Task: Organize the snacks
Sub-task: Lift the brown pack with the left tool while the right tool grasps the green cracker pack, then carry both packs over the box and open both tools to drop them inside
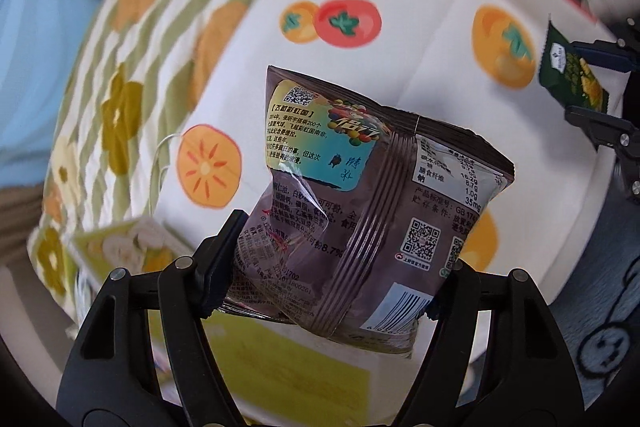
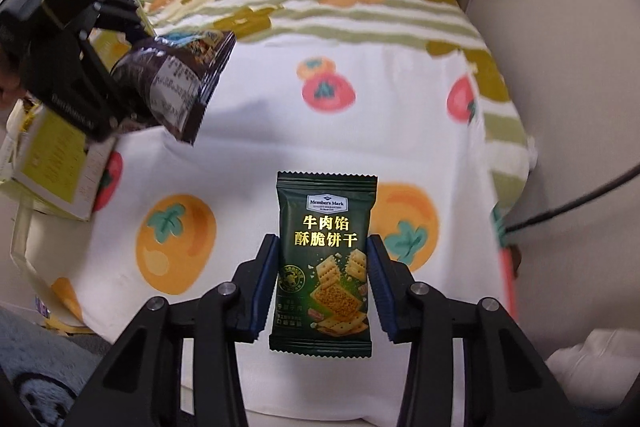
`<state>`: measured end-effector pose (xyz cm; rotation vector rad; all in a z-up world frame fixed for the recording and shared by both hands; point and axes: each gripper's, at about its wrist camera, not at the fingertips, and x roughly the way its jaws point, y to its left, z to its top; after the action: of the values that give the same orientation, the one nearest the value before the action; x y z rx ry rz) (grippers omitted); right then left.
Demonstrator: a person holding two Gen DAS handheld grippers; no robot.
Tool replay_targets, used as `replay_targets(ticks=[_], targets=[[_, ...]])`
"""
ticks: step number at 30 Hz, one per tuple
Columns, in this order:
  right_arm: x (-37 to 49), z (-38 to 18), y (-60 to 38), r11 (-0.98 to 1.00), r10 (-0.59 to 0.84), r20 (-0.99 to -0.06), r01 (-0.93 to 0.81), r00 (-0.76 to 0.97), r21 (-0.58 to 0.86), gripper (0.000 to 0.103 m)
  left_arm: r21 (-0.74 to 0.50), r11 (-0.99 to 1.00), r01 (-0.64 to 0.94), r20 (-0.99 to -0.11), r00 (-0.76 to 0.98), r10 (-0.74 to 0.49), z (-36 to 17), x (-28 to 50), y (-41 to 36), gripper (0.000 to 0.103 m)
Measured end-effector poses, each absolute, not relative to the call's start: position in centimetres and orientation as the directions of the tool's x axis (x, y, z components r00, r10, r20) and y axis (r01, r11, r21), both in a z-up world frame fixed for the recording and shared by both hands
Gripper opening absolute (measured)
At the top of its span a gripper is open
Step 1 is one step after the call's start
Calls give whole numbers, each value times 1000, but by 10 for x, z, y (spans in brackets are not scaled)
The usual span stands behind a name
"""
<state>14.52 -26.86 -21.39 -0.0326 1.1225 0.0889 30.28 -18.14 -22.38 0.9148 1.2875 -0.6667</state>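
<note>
Left wrist view: left gripper clamped on the lower sides of a brown bag, which bulges between the jaws, held clear above the fruit-print cloth on the counter; yellow box lies below at left, a likely bin for the snacks; right gripper shows at the far right edge with a green packet.

Right wrist view: right gripper clamped on the green packet's long edges, packet upright, label facing the camera, clear of the cloth; left gripper at upper left carries the brown bag above the yellow box; side grips judged to keep each snack uncrushed for sorting.
</note>
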Motion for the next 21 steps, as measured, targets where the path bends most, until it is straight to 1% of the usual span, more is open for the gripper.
replay_targets(ticks=[4,8,10,14,16,18,21], targets=[[159,-184,-268,992,88,-881,-124,465,33,40,201,598,776,-973,229,30,-187,290,-165,69],[178,-153,-257,982,123,-848,-189,515,28,40,167,708,686,-968,251,-14,-148,282,-137,69],[183,-132,-248,971,174,-825,-235,538,51,40,164,760,629,-961,276,-22,-126,278,-116,69],[195,-102,-223,947,252,-783,-311,569,79,40,174,847,502,-933,360,-22,-81,270,-60,69],[202,-91,-204,932,294,-767,-349,571,97,40,158,885,439,-922,387,-28,-65,270,-30,69],[207,-83,-183,920,321,-756,-378,571,105,40,130,913,387,-916,400,-39,-55,271,-1,69],[213,-77,-149,903,358,-747,-411,561,125,40,139,931,339,-903,428,-22,-45,274,39,69]])
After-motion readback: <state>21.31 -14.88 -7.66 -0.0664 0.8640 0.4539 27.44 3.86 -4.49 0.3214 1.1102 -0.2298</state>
